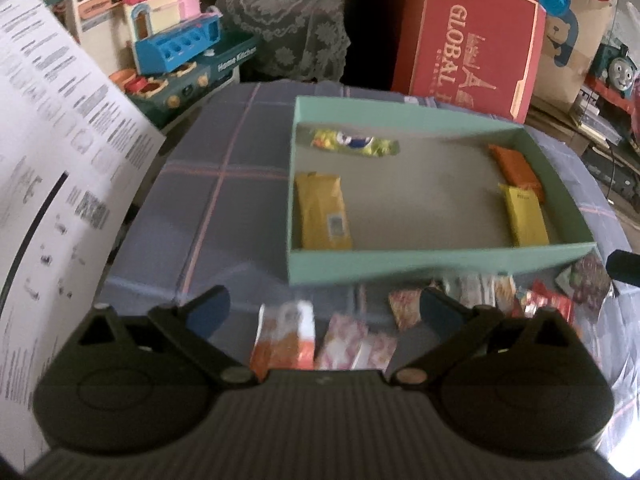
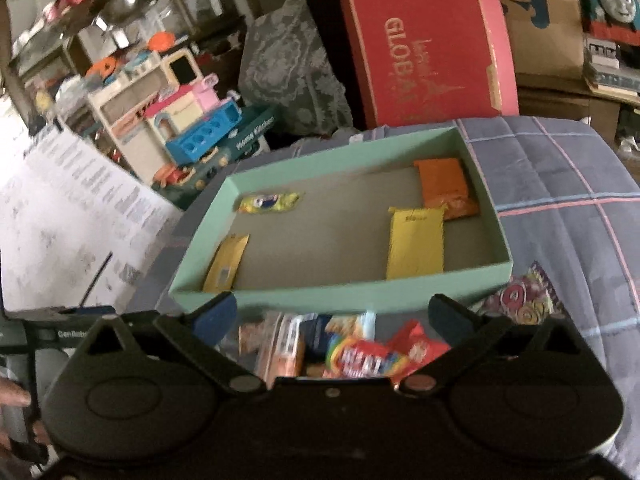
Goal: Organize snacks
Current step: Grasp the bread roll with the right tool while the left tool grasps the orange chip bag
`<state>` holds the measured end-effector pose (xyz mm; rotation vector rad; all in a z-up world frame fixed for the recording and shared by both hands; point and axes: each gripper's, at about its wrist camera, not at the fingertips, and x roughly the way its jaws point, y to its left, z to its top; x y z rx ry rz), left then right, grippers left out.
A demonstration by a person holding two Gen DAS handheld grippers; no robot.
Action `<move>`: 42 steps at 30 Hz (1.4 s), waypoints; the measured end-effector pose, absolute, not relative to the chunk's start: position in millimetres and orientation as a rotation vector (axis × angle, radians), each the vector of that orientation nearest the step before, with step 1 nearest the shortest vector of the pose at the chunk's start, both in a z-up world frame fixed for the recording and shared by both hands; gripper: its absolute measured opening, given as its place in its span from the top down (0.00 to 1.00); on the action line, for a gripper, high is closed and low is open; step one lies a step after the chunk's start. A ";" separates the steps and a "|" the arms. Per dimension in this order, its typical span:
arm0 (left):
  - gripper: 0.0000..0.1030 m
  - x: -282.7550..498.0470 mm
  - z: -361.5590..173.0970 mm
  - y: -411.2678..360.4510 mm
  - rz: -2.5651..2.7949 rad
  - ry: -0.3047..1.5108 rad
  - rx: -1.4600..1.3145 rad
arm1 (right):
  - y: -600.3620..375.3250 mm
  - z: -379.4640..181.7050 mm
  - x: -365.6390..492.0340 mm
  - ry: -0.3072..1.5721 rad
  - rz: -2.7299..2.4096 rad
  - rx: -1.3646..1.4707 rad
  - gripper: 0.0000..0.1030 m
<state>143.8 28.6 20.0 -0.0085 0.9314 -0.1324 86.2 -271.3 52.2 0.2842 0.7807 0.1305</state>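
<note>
A shallow teal box [image 1: 400, 270] [image 2: 320, 300] sits on the plaid cloth. It holds a yellow-green candy pack [image 1: 354, 143] [image 2: 269, 202], a yellow bar at the left [image 1: 323, 211] [image 2: 225, 264], an orange pack [image 1: 516, 170] [image 2: 445, 186] and a yellow pack [image 1: 526, 216] [image 2: 416, 242] at the right. Loose snacks lie in front of the box: orange-white packs [image 1: 288, 340], a rainbow pack [image 2: 360, 358], a red pack [image 2: 420, 346]. My left gripper [image 1: 322, 312] is open and empty above them. My right gripper [image 2: 332, 318] is open and empty above them.
A plaid grey-blue cloth [image 1: 208, 200] [image 2: 560, 200] covers the table. A printed white sheet [image 1: 52, 160] stands at the left. A red box [image 1: 468, 36] [image 2: 424, 48], toy kitchen sets [image 1: 176, 48] [image 2: 192, 128] and a lace cushion [image 1: 288, 16] stand behind. A doughnut-print pack [image 2: 520, 296] lies right of the box.
</note>
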 end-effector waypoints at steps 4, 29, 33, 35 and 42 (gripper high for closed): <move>0.00 124.2 9.8 43.4 -0.111 0.949 -0.014 | -253.4 44.3 72.9 0.826 0.159 0.296 0.00; 0.00 133.1 -55.5 76.1 -0.024 1.026 -0.049 | -202.2 5.5 68.0 1.007 0.119 0.251 0.19; 0.00 137.7 -64.2 79.3 -0.008 1.028 -0.024 | -193.0 5.7 76.5 0.996 0.131 0.228 0.24; 0.00 137.7 -68.1 85.6 0.006 1.035 -0.028 | -189.0 4.3 82.2 0.995 0.144 0.218 0.31; 0.00 131.9 -72.9 100.6 0.008 1.051 -0.050 | -170.9 -14.6 109.5 1.030 0.151 0.204 0.43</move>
